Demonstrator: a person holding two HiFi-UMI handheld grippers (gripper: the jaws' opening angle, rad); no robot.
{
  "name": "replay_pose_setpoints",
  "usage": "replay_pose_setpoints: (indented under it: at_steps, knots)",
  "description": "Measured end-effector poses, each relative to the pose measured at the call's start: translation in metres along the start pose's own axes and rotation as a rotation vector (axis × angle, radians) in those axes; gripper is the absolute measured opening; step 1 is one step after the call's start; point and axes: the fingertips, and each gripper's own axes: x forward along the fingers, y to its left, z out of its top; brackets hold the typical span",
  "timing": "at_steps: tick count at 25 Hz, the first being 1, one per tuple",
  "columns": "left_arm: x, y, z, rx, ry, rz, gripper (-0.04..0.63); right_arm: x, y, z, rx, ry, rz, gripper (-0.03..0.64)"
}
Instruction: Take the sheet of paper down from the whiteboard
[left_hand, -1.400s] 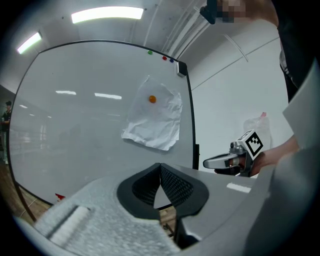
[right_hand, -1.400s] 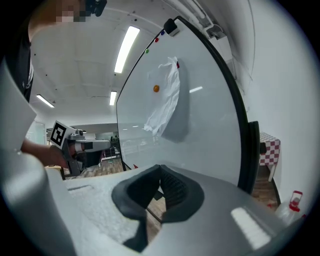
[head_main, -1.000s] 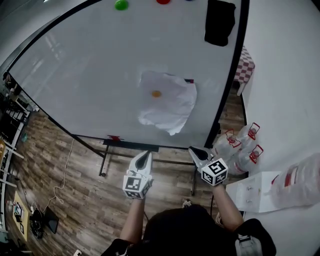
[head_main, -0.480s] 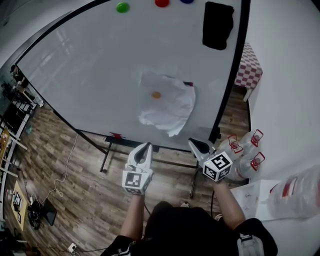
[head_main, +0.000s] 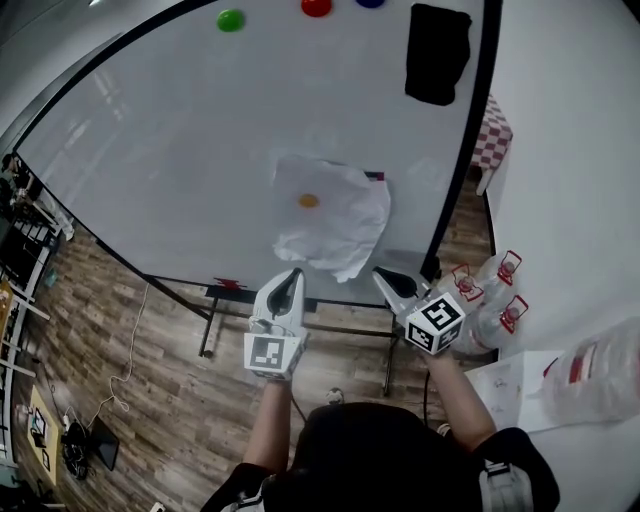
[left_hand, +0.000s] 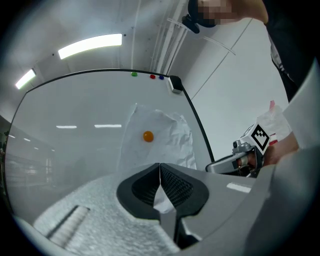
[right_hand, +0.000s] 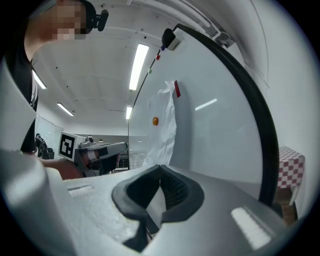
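Observation:
A crumpled white sheet of paper (head_main: 332, 212) hangs on the whiteboard (head_main: 170, 150), pinned by an orange magnet (head_main: 309, 201). The same paper (left_hand: 167, 135) with its magnet (left_hand: 148, 136) shows ahead in the left gripper view, and the paper (right_hand: 162, 131) appears edge-on in the right gripper view. My left gripper (head_main: 291, 276) is shut and empty, just below the paper's lower left. My right gripper (head_main: 381, 277) is shut and empty too, just below the paper's lower right corner. Neither touches the paper.
A black eraser (head_main: 438, 52) sits at the board's upper right, with green (head_main: 231, 19) and red (head_main: 316, 7) magnets along the top. The board's black stand (head_main: 300, 300) is below the grippers. Water bottles (head_main: 492, 295) and a checkered stool (head_main: 490, 135) stand at the right.
Both grippers have risen toward the paper's lower edge, staying shut. The paper and magnet have not moved on the board.

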Motion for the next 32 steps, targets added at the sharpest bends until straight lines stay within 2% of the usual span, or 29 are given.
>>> replay_pose_setpoints:
  at_steps: [12,16,18,20,28,32]
  knots:
    - [0.037,0.017,0.024,0.054,-0.063,-0.042,0.015,0.013,-0.015,0.023,0.057,-0.075,-0.031,0.049]
    - [0.051,0.02,0.038,0.132,-0.086,-0.038,0.023,0.014,-0.021,0.036,0.077,-0.12,-0.043,0.072]
    - [0.059,0.02,0.045,0.189,-0.097,-0.028,0.085,0.016,-0.023,0.04,0.084,-0.13,-0.039,0.08]
    - [0.066,0.018,0.049,0.223,-0.105,-0.031,0.118,0.017,-0.024,0.041,0.086,-0.137,-0.036,0.08]
    - [0.088,0.021,0.053,0.341,-0.089,-0.023,0.132,0.022,-0.023,0.046,0.088,-0.168,-0.009,0.08]
    - [0.093,0.021,0.055,0.362,-0.101,-0.019,0.135,0.024,-0.024,0.041,0.075,-0.158,0.0,0.08]
